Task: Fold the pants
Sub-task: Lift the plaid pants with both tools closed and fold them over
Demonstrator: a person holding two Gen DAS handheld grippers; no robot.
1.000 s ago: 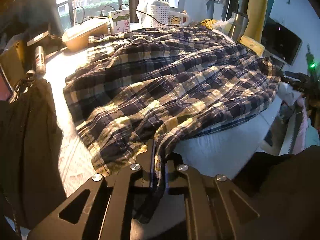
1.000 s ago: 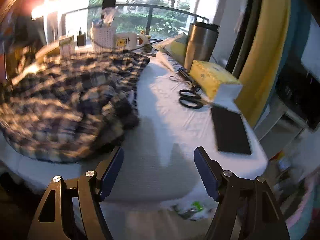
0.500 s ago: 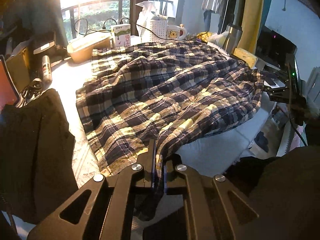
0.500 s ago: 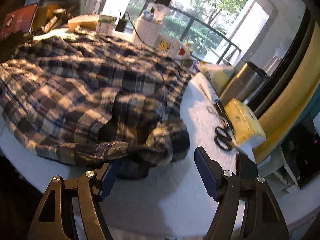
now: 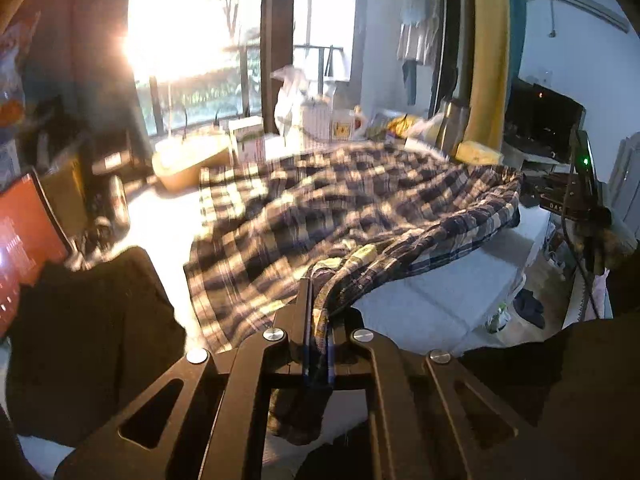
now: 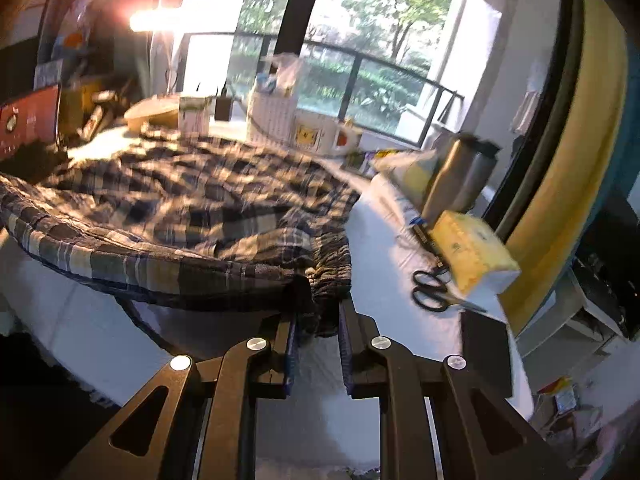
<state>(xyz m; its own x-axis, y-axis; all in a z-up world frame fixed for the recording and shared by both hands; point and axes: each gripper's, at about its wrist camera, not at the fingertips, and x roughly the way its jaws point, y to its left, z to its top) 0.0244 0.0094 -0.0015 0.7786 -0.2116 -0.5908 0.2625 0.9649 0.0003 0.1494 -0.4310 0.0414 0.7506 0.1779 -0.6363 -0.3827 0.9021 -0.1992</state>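
Observation:
Plaid pants (image 5: 360, 208) lie spread over a white table (image 5: 440, 300). My left gripper (image 5: 318, 292) is shut on one corner of their near edge, and cloth hangs down between its fingers. In the right wrist view the same pants (image 6: 180, 200) stretch off to the left. My right gripper (image 6: 318, 308) has its jaws closing on the gathered waistband corner, which is bunched between the pads. The near edge hangs raised and taut between the two grippers, above the table (image 6: 380, 248). The right gripper's body, with a green light, shows at the far right of the left wrist view.
Black scissors (image 6: 430, 292), a yellow tissue box (image 6: 472, 252), a steel tumbler (image 6: 460, 176) and a flat black slab (image 6: 484, 344) lie right of the pants. A white basket (image 6: 272, 116), a mug (image 6: 320, 138) and a tan box (image 5: 188, 160) line the window side. A black garment (image 5: 80, 340) lies at the left.
The right gripper's wide jaws came to the waistband corner and closed on it. Both grippers rose, and the pants' near edge lifted off the table.

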